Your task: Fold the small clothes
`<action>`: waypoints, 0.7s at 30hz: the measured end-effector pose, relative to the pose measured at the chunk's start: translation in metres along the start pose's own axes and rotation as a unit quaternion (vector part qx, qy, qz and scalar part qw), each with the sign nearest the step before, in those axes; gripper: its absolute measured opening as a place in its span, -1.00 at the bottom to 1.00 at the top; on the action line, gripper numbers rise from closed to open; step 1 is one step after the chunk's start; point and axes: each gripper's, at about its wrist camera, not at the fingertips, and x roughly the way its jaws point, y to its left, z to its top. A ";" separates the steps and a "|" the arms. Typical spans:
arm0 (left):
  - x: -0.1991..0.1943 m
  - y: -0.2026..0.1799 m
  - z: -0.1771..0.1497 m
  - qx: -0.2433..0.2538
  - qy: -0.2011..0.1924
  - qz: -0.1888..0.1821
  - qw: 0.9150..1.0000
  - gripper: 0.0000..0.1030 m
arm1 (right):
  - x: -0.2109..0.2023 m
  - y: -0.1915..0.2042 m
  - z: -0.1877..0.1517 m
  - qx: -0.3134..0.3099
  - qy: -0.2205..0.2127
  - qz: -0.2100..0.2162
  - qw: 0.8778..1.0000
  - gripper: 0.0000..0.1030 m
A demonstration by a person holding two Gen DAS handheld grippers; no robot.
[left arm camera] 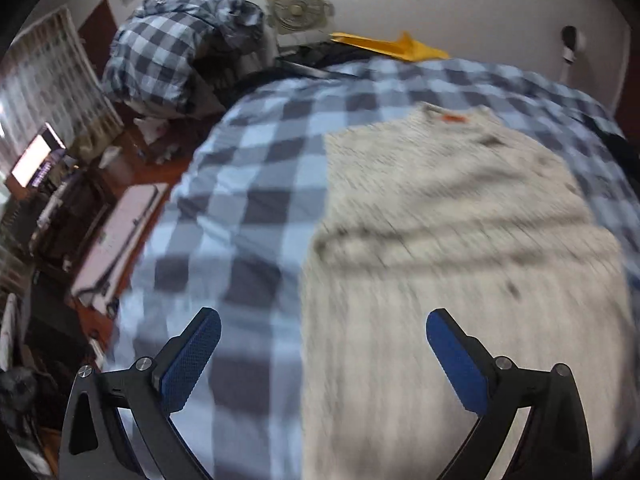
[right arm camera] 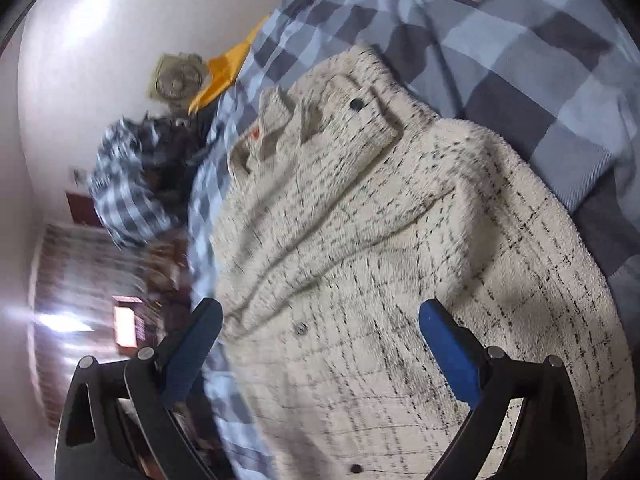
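A cream knitted garment [left arm camera: 460, 240] with dark flecks and an orange neck label lies flat on a blue-and-grey checked bedspread [left arm camera: 248, 184]. My left gripper [left arm camera: 322, 344] hovers above its near left edge, jaws wide open, nothing between the blue pads. In the right wrist view the same garment [right arm camera: 360, 240] shows a buttoned collar and creases. My right gripper [right arm camera: 320, 332] hangs over its lower part, also open and empty. The left view is blurred by motion.
A heap of checked bedding [left arm camera: 172, 44] is piled at the far left of the bed. A yellow cloth [left arm camera: 392, 46] and a box fan [left arm camera: 298, 6] sit by the wall. Beside the bed lie a lit screen [left arm camera: 34, 158] and floor clutter [left arm camera: 120, 240].
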 end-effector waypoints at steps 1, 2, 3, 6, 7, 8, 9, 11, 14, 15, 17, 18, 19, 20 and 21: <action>-0.010 -0.001 -0.011 0.000 0.001 -0.008 1.000 1.00 | -0.001 -0.001 0.003 0.004 -0.002 -0.006 1.000 0.89; -0.020 -0.003 -0.022 0.002 0.000 -0.019 1.000 1.00 | -0.001 0.001 0.006 0.007 -0.002 -0.012 1.000 0.89; -0.030 -0.005 -0.037 0.005 -0.001 -0.036 0.999 1.00 | 0.001 0.003 0.009 0.012 -0.001 -0.015 1.000 0.89; -0.045 -0.006 -0.068 0.013 -0.004 -0.053 0.998 1.00 | 0.016 0.010 0.033 0.034 0.020 -0.018 0.999 0.89; -0.047 -0.006 -0.075 0.016 -0.005 -0.057 0.998 1.00 | 0.024 0.011 0.041 0.038 0.030 -0.019 0.999 0.89; -0.045 -0.006 -0.078 0.020 -0.003 -0.054 0.998 1.00 | 0.038 0.016 0.053 0.039 0.039 -0.029 0.998 0.89; -0.045 -0.006 -0.082 0.027 0.003 -0.047 0.999 1.00 | 0.045 0.017 0.060 0.034 0.043 -0.045 0.997 0.89; -0.044 -0.002 -0.083 0.031 0.003 -0.049 0.998 1.00 | 0.067 0.023 0.072 0.014 0.041 -0.085 0.995 0.80; -0.043 0.014 -0.076 -0.001 0.001 -0.077 0.997 1.00 | 0.097 0.024 0.084 -0.002 0.050 -0.113 0.992 -0.14; -0.042 0.020 -0.076 -0.015 0.003 -0.084 0.996 1.00 | 0.108 0.022 0.087 0.004 0.058 -0.125 0.990 -0.18; -0.041 0.027 -0.077 -0.031 0.007 -0.092 0.995 1.00 | 0.125 0.021 0.093 0.009 0.060 -0.140 0.988 -0.18; -0.039 0.030 -0.076 -0.038 0.009 -0.097 0.995 1.00 | 0.130 0.021 0.095 0.007 0.059 -0.145 0.988 -0.18; -0.038 0.032 -0.077 -0.041 0.011 -0.099 0.994 1.00 | 0.136 0.022 0.096 0.004 0.058 -0.155 0.986 -0.18; -0.036 0.033 -0.076 -0.046 0.014 -0.101 0.994 1.00 | 0.141 0.023 0.097 0.001 0.057 -0.165 0.985 -0.20; -0.035 0.034 -0.076 -0.049 0.017 -0.103 0.993 1.00 | 0.144 0.023 0.098 -0.002 0.058 -0.174 0.983 -0.28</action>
